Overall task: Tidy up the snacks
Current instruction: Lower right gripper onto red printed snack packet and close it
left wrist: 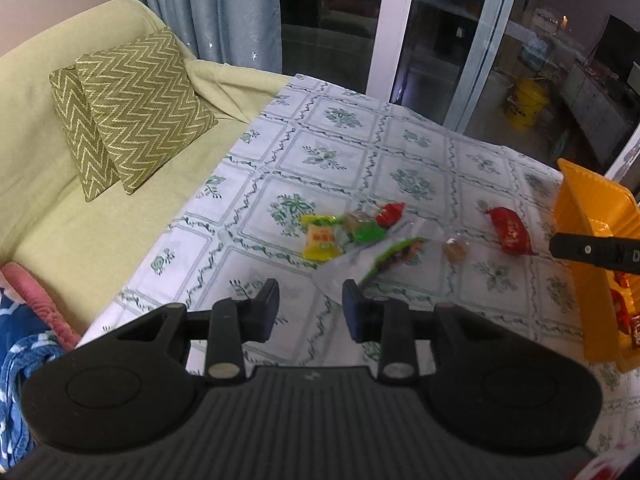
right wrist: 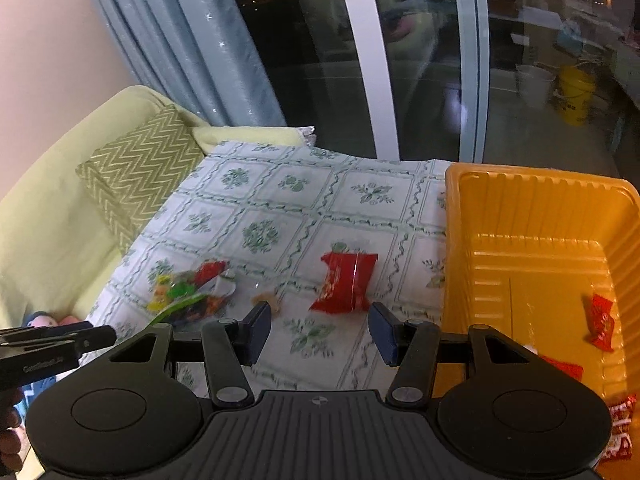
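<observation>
The sorting was partly done: the orange tray already held a few red packets, perhaps three, though the near ones were cut off. On the counter a red snack pack lay ahead of the right hand-held gripper, its jaws apart and empty. The left hand-held gripper, jaws also apart and empty, faced a mixed pile of snacks.

Glossy orange plastic tray; shiny red foil wrapper; matt printed cloth on the worktop; woven zigzag cushion.
</observation>
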`<action>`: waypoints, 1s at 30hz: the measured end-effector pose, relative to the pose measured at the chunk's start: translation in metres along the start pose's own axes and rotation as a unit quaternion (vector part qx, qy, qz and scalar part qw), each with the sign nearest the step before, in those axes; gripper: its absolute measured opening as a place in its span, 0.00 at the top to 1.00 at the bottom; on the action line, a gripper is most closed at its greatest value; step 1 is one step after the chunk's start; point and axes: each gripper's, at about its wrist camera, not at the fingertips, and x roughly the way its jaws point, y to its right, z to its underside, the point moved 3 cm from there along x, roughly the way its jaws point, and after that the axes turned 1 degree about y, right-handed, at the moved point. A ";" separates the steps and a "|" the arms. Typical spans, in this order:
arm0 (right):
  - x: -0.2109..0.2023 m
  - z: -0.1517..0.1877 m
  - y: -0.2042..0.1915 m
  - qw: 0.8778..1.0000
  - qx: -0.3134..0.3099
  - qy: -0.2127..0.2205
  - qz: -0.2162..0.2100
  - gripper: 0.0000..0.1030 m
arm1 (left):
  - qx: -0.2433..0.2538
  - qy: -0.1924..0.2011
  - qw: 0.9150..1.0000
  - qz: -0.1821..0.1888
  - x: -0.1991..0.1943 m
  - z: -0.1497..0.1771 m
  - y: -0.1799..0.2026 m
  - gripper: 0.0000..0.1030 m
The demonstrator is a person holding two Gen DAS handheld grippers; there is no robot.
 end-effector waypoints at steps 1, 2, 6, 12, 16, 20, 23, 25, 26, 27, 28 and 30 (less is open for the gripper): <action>0.004 -0.002 0.000 1.000 0.001 -0.001 0.004 0.47 | 0.000 -0.001 1.000 0.001 0.002 -0.002 -0.001 0.70; 0.008 -0.003 0.001 1.000 0.002 -0.002 0.006 0.47 | 0.001 -0.002 1.000 0.002 0.004 -0.004 -0.003 0.70; 0.022 -0.008 0.000 1.000 0.003 -0.007 0.015 0.47 | 0.003 -0.006 1.000 0.004 0.013 -0.009 -0.008 0.70; 0.042 -0.013 0.000 0.999 0.001 -0.017 0.029 0.47 | 0.008 -0.014 1.000 0.007 0.024 -0.014 -0.015 0.70; 0.054 -0.015 0.002 0.999 -0.001 -0.023 0.042 0.47 | 0.012 -0.015 1.000 0.011 0.030 -0.019 -0.018 0.70; 0.065 -0.017 0.004 0.998 -0.001 -0.030 0.054 0.47 | 0.013 -0.016 1.000 0.014 0.034 -0.023 -0.020 0.70; 0.070 -0.018 0.003 0.998 -0.006 -0.030 0.059 0.47 | 0.015 -0.017 1.000 0.015 0.037 -0.024 -0.021 0.70; 0.073 -0.019 0.004 0.998 -0.002 -0.031 0.060 0.47 | 0.014 -0.019 1.000 0.016 0.039 -0.024 -0.022 0.70; 0.074 -0.020 0.004 0.998 -0.002 -0.031 0.060 0.47 | 0.014 -0.019 1.000 0.017 0.040 -0.024 -0.022 0.70; 0.075 -0.020 0.003 0.998 -0.003 -0.031 0.061 0.48 | 0.014 -0.019 1.000 0.017 0.041 -0.024 -0.022 0.70; 0.076 -0.021 0.003 0.998 -0.004 -0.031 0.062 0.51 | 0.014 -0.019 1.000 0.017 0.042 -0.024 -0.022 0.70; 0.079 -0.021 0.001 0.998 -0.009 -0.034 0.061 0.56 | 0.015 -0.020 1.000 0.018 0.043 -0.024 -0.022 0.70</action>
